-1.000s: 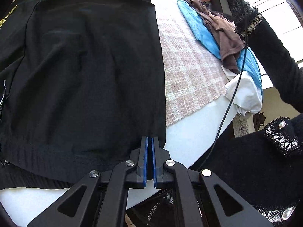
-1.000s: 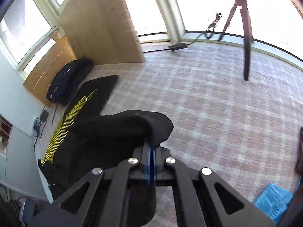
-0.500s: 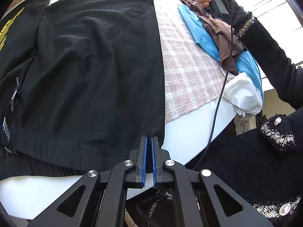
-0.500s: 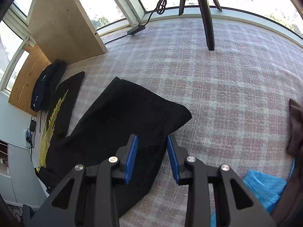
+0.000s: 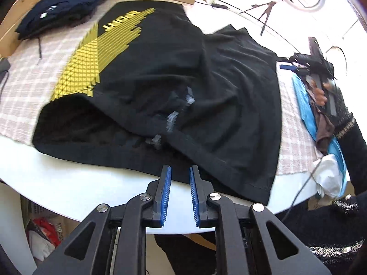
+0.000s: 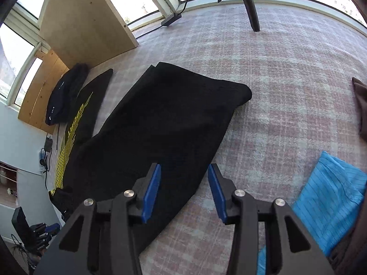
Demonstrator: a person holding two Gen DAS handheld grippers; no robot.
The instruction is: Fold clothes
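Hovering with both claws, left [image 5: 179,191] and right [image 6: 183,190], parted and empty above the sweater [image 5: 206,96]; one fold laid, next needed a fresh hem grip.

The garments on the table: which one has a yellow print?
The black top spread out mid-table carries the yellow striped print. The folded navy garment behind it and the blue cloth show none.

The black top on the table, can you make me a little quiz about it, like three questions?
1. True or false: the left gripper is clamped on the black top.
2. What colour is the print on the top? A red, B yellow, C white.
3. Fill in: the folded navy clothes lie ____ the top, near the wooden board.

Key: 1 false, both grippers are open, the right gripper too. 2 B. 3 beyond.
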